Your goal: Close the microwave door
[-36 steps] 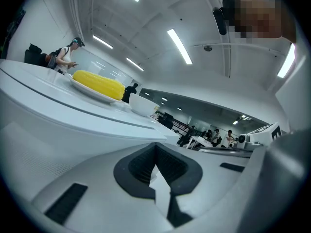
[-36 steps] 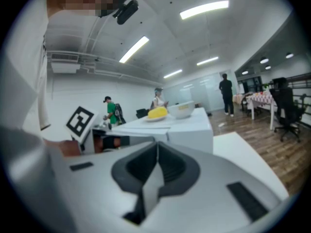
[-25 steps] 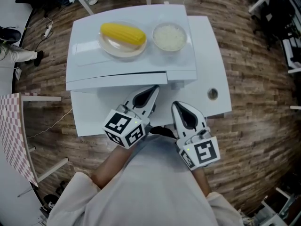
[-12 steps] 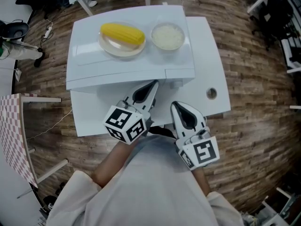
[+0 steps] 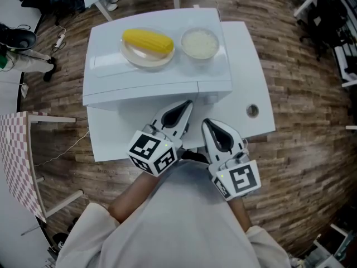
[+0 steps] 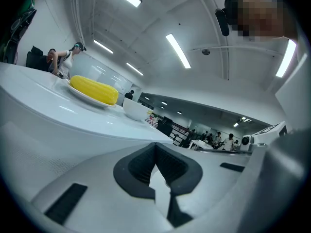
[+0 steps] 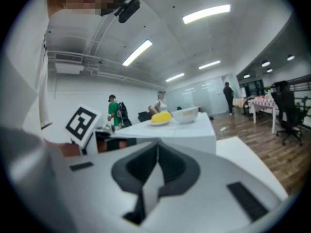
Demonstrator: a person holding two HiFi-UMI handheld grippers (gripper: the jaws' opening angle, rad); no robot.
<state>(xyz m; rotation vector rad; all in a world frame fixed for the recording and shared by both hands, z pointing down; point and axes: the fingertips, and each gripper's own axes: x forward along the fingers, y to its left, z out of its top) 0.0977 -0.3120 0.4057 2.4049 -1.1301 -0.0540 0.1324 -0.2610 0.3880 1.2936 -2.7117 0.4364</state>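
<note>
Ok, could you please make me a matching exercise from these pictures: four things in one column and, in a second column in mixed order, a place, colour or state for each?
Things
1. corn
2. bowl
3. left gripper
4. round cap

Descriptions
A. set in the table, right of the microwave
B. jaws together, nothing between them
C. yellow, lying on a plate
D. filled with something white, right of the plate

Pairs: 1-C, 2-D, 3-B, 4-A
</note>
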